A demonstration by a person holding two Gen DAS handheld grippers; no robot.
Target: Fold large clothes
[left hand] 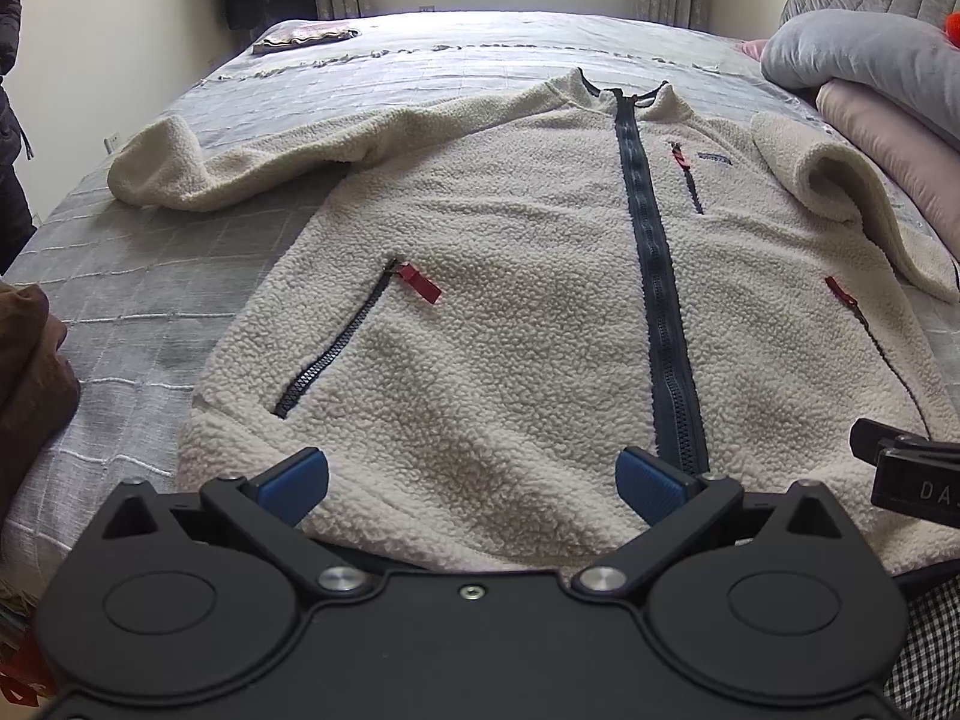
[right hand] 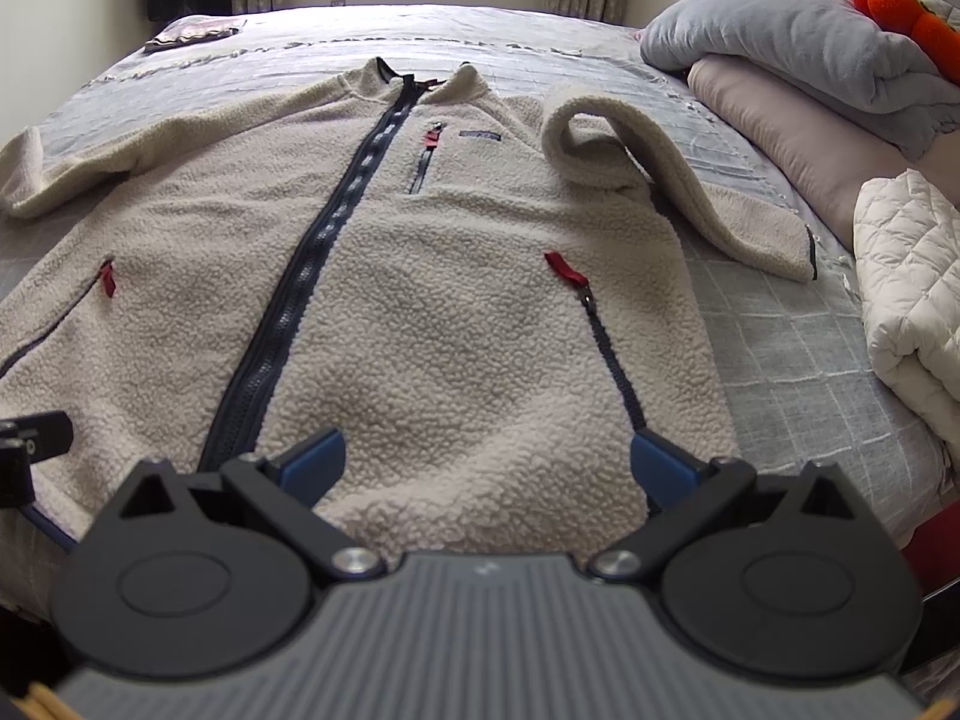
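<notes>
A cream fleece jacket (left hand: 510, 276) (right hand: 420, 312) lies front up on the grey bed, its navy zipper (left hand: 654, 276) (right hand: 324, 264) shut and collar at the far side. Its left sleeve (left hand: 198, 168) stretches out sideways; the right sleeve (right hand: 678, 180) lies bent beside the body. My left gripper (left hand: 471, 480) hovers open over the hem left of the zipper, holding nothing. My right gripper (right hand: 486, 462) is open over the hem right of the zipper, also holding nothing. Each gripper's edge shows in the other's view.
The grey quilted bedspread (left hand: 150, 312) (right hand: 798, 372) surrounds the jacket. Folded grey and pink bedding (right hand: 810, 78) and a white quilted item (right hand: 912, 300) pile at the right. A brown cloth (left hand: 30, 372) sits at the left edge, and a small folded item (left hand: 306, 36) at the far corner.
</notes>
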